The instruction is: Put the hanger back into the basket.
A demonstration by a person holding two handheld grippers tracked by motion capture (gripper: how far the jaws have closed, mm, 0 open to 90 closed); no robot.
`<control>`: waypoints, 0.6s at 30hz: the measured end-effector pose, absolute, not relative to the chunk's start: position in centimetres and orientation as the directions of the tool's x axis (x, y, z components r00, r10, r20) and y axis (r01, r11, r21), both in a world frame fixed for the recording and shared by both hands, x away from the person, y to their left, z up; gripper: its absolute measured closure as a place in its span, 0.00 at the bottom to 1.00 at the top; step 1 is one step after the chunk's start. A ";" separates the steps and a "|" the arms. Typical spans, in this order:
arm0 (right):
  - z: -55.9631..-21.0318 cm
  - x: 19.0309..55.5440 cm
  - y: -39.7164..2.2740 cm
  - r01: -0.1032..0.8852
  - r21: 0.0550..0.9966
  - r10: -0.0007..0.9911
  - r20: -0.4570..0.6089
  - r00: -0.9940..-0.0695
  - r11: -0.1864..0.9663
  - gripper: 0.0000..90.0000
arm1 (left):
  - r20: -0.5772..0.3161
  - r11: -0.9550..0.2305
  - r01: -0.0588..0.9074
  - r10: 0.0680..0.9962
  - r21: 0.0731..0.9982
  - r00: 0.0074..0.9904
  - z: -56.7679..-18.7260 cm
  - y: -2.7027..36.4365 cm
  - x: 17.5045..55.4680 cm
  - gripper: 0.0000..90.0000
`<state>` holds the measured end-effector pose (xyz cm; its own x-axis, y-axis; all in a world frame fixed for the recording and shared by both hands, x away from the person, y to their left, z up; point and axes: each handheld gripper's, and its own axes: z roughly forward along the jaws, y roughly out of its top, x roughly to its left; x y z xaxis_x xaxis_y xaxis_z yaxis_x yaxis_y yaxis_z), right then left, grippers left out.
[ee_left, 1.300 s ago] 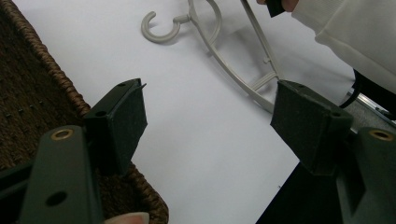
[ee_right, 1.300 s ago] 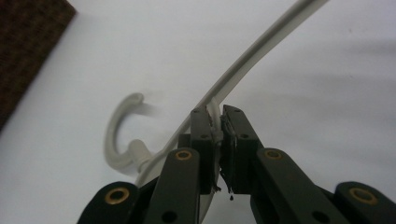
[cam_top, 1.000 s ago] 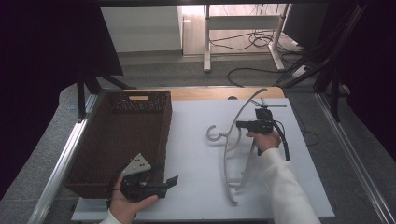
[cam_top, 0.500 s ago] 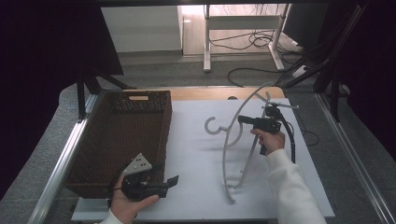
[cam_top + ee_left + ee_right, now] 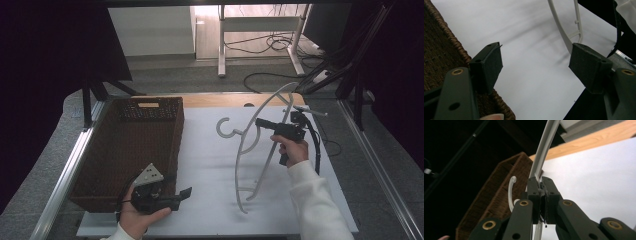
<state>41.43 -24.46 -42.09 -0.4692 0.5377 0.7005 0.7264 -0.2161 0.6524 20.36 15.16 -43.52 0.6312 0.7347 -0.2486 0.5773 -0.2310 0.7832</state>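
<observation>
A white plastic clothes hanger [image 5: 237, 170] stands tilted over the white table cover, its low end near the cover and its other arm raised toward the far edge. Its hook [image 5: 222, 127] points left. My right gripper [image 5: 259, 121] is shut on the hanger's curved arm near the hook. In the right gripper view the jaws [image 5: 541, 187] pinch that arm [image 5: 545, 147], with the hook [image 5: 511, 192] just to their left. My left gripper [image 5: 185, 192] rests open by the front right corner of the brown wicker basket [image 5: 177, 140]. Nothing sits between its pads [image 5: 491, 62].
The basket [image 5: 439, 45] takes up the left side of the table and looks empty inside. A white cover [image 5: 210, 165] spreads across the middle and right. A wooden strip [image 5: 225, 100] runs along the far edge, and metal rails [image 5: 65, 175] border the sides.
My right gripper has risen with the hanger, which went from nearly flat on the cover to steeply tilted with one end high. The left hand has stayed put.
</observation>
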 end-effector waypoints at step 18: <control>-40.4 40.0 -23.1 0.713 0.656 0.399 0.739 -0.543 -0.245 0.96 | -0.334 -0.177 0.589 0.681 0.789 0.652 -42.4 13.7 22.2 0.31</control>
<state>39.96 -23.12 -40.44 -0.5429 0.3988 0.7391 0.7133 -0.2454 0.6564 22.23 13.70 -42.42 0.6519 0.6809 -0.3338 0.5886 -0.1768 0.7889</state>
